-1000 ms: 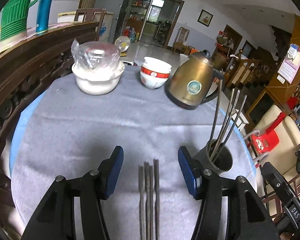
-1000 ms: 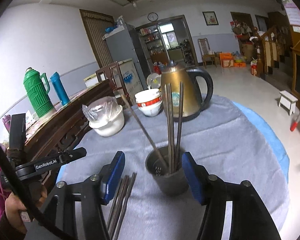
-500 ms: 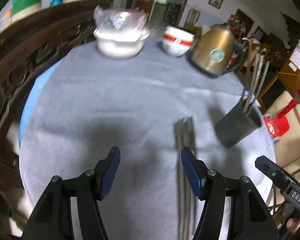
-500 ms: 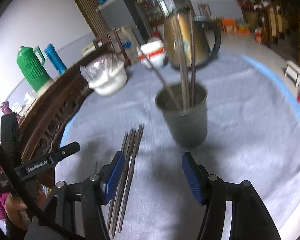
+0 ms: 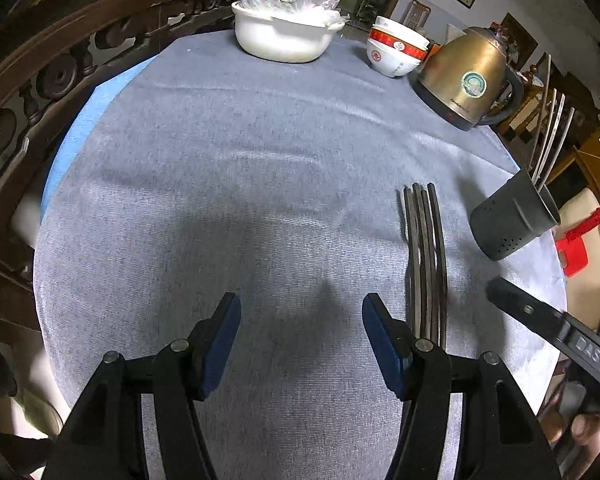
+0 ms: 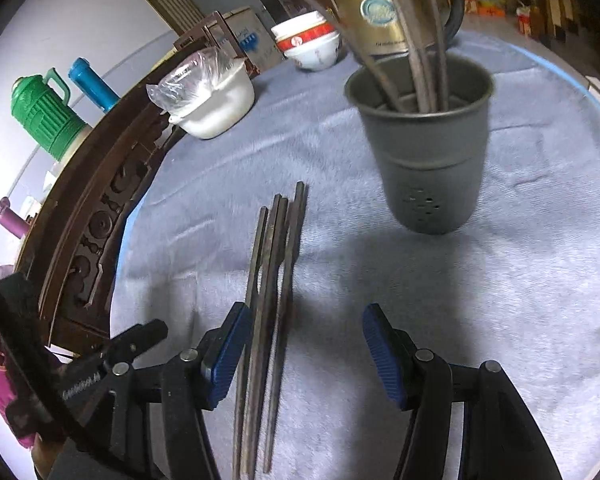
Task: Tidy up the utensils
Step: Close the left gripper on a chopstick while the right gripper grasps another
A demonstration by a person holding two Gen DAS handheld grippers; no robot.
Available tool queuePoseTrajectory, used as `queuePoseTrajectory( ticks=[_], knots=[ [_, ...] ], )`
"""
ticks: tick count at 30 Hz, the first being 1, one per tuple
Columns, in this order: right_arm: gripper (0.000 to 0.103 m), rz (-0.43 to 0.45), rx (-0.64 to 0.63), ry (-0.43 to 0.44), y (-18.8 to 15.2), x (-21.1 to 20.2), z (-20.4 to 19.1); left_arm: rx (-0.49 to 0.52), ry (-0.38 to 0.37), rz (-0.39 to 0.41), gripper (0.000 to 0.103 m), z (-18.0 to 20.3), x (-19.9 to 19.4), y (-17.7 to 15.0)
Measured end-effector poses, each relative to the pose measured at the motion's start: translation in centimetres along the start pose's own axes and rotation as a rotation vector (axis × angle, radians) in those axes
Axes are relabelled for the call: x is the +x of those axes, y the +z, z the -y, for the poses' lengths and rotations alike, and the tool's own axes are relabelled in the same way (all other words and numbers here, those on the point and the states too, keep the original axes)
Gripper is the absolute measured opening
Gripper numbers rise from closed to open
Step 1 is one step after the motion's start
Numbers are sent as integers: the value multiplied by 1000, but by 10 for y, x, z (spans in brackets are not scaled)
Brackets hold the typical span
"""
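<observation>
Both grippers have pulled back and up since a second ago: the loose chopsticks (image 5: 425,256), earlier centred between the left gripper's fingers, now lie off to its right, and the holder cup (image 6: 424,140), earlier between the right gripper's fingers, now stands ahead of them. Left gripper (image 5: 301,340) hovers over bare grey tablecloth (image 5: 228,184), jaws wide apart, nothing between them. Right gripper (image 6: 302,350) also spread wide and empty; in the right wrist view the chopstick bundle runs past the inside of its left finger (image 6: 228,354), contact unclear. Four or so loose chopsticks lie flat, side by side, touching each other, on the cloth just beside the dark grey holder cup, not touching it. Cup stands upright near the table edge with several chopsticks (image 6: 416,60) already inside, leaning on the rim. Behind: brass-coloured kettle (image 5: 466,80), stacked red-and-white bowls (image 5: 396,50), white pot (image 5: 284,36) with a plastic bag on top. Carved wooden rail (image 6: 100,200) along the table's left side; green thermos (image 6: 46,112) and blue flask (image 6: 92,84) beyond it.
</observation>
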State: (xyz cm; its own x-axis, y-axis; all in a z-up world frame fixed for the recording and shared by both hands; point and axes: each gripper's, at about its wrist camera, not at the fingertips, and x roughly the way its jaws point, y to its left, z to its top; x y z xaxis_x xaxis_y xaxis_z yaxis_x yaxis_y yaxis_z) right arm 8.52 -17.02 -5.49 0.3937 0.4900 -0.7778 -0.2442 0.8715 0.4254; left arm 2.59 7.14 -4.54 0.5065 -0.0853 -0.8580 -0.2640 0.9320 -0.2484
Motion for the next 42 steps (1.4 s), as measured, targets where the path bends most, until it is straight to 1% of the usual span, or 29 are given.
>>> queuePoseTrajectory(
  ticks=[3, 5, 7, 12, 14, 18, 21, 22, 26, 31, 36, 40, 42],
  knots=[
    [61, -27, -1, -3, 4, 13, -4, 4, -7, -6, 64, 0, 0, -2],
    [47, -43, -3, -22, 5, 21, -8, 6, -9, -14, 64, -1, 2, -3],
    [41, -67, 3, -30, 8, 31, -10, 4, -12, -22, 64, -1, 3, -4],
    [39, -99, -5, -51, 9, 42, -14, -4, -18, -29, 64, 0, 9, 0],
    [34, -112, -17, -49, 10, 46, -19, -4, -21, -32, 64, 0, 10, 0],
    [31, -122, -42, -68, 9, 53, -25, -5, -22, -45, 64, 0, 13, 1],
    [23, -134, -54, -64, 10, 53, -25, -5, -19, -49, 64, 1, 13, 1],
    [17, -144, -57, -69, 10, 54, -25, -4, -19, -51, 64, 1, 13, 0],
    [10, -164, -72, -70, 9, 54, -23, 11, -13, -59, 64, 6, 14, -1],
    [9, -191, -110, -80, 6, 48, -18, 36, -7, -89, 64, 16, 19, 1],
    [9, -226, -190, -111, 0, 37, -10, 76, -12, -134, 64, 39, 27, 9],
    [9, -229, -186, -100, -4, 29, 1, 113, 9, -180, 64, 63, 43, 18],
    [9, -223, -174, -85, -5, 27, 5, 132, 33, -199, 64, 73, 52, 23]
  ],
)
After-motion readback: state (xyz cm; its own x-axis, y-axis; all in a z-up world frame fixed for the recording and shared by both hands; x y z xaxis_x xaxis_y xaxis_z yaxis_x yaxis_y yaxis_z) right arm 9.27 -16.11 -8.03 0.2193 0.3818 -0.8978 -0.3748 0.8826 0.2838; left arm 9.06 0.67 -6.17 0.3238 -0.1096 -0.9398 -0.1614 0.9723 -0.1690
